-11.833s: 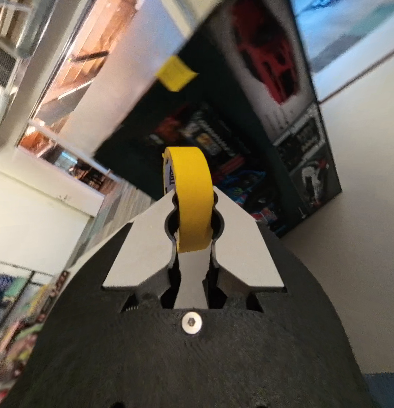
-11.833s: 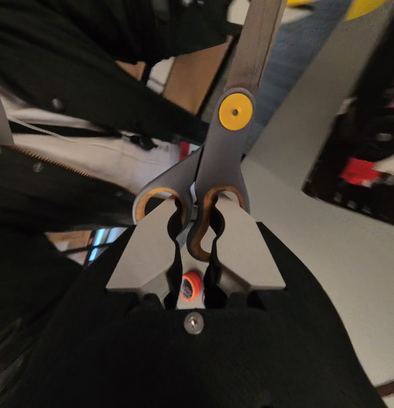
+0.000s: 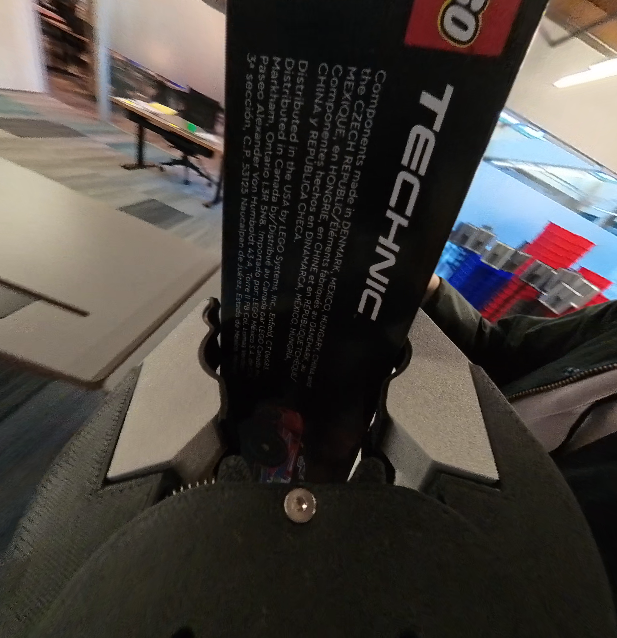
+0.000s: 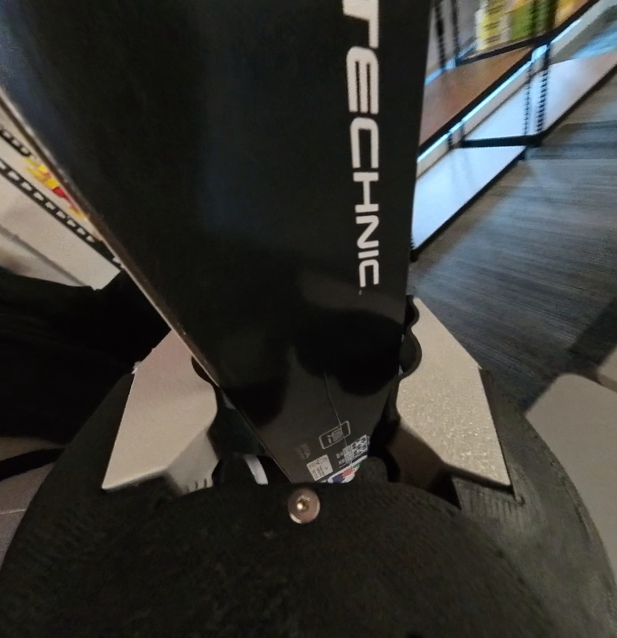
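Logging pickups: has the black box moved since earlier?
Yes. The black box, then far beyond the left gripper, now sits between its fingers, above its screw.

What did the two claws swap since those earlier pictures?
The left claw let go of the yellow tape, the right claw of the scissors. Each now clamps an end of a black box. Nothing visible stayed the same.

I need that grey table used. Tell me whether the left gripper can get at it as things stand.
Probably not: the left gripper is clamped on the black box, so its jaws are full. The grey table lies apart to its left.
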